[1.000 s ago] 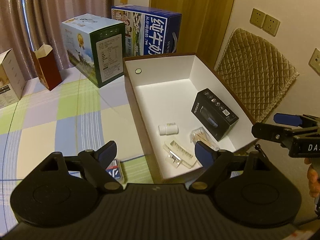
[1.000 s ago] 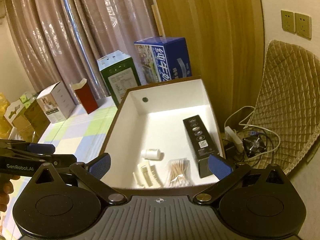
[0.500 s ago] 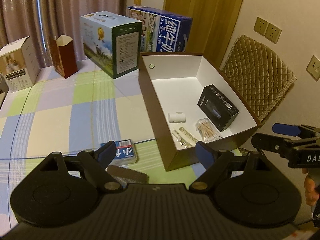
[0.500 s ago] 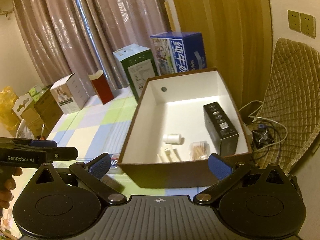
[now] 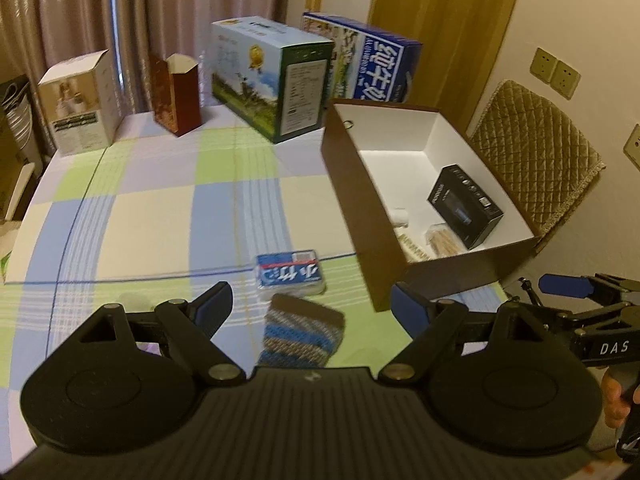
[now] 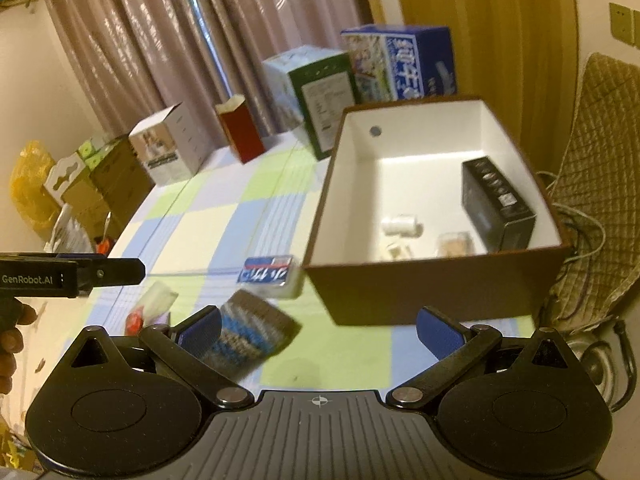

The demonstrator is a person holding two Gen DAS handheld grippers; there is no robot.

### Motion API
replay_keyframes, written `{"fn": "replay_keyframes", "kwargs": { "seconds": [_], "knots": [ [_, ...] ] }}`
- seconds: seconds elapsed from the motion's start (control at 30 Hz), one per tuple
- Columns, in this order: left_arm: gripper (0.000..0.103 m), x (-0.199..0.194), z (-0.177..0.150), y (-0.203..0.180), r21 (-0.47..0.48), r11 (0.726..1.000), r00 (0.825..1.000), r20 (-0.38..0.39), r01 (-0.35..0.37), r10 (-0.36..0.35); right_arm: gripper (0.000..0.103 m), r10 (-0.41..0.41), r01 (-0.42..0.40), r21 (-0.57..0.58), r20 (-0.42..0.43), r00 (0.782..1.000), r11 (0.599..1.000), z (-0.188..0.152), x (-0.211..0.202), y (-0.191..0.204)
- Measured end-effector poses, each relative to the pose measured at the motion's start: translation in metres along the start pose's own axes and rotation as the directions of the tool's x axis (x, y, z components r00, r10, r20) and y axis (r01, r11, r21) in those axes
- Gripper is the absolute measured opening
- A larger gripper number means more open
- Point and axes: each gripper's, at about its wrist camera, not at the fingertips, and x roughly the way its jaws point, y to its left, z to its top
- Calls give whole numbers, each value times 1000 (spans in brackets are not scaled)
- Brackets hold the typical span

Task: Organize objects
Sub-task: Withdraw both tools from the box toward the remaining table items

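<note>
Here both tongs stood wide apart and empty: the left tongs [image 5: 310,306] and the right tongs [image 6: 318,326] hung over the checked worktop [image 5: 152,216], near the brown box [image 5: 362,204]. Just left of that box lay a blue tissue pack [image 5: 291,276], touching a striped knitted pouch [image 5: 301,336]. Inside the box sat a black carton [image 5: 464,205], a white bottle [image 6: 401,224] and, seemingly, cotton swabs [image 5: 442,240].

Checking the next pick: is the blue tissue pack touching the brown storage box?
Apart. The left wrist view shows checked tablecloth between the tissue pack and the storage box wall; the right wrist view shows the same gap.
</note>
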Motion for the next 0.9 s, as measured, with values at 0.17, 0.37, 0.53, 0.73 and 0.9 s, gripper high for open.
{"fn": "replay_keyframes", "kwargs": {
  "seconds": [0.17, 0.37, 0.53, 0.73, 0.9],
  "knots": [
    [83, -7, -11, 24, -28, 999, 1000, -13, -22, 21, 101, 19, -19, -13, -34, 999, 1000, -9, 12, 18],
    [83, -17, -23, 55, -63, 996, 998, -22, -68, 67, 101, 39, -41, -29, -69, 997, 999, -16, 28, 39],
    [83, -25, -36, 85, -105, 988, 993, -44, -117, 113, 101, 58, -63, -49, -100, 993, 997, -21, 42, 57],
    [84, -32, -54, 118, -149, 974, 984, -71, -172, 163, 101, 67, -75, -57, -136, 988, 996, -26, 61, 74],
    [84, -33, -69, 136, -160, 966, 977, -100, -204, 189, 101, 67, -76, -50, -163, 984, 996, -32, 76, 84]
  ]
}}
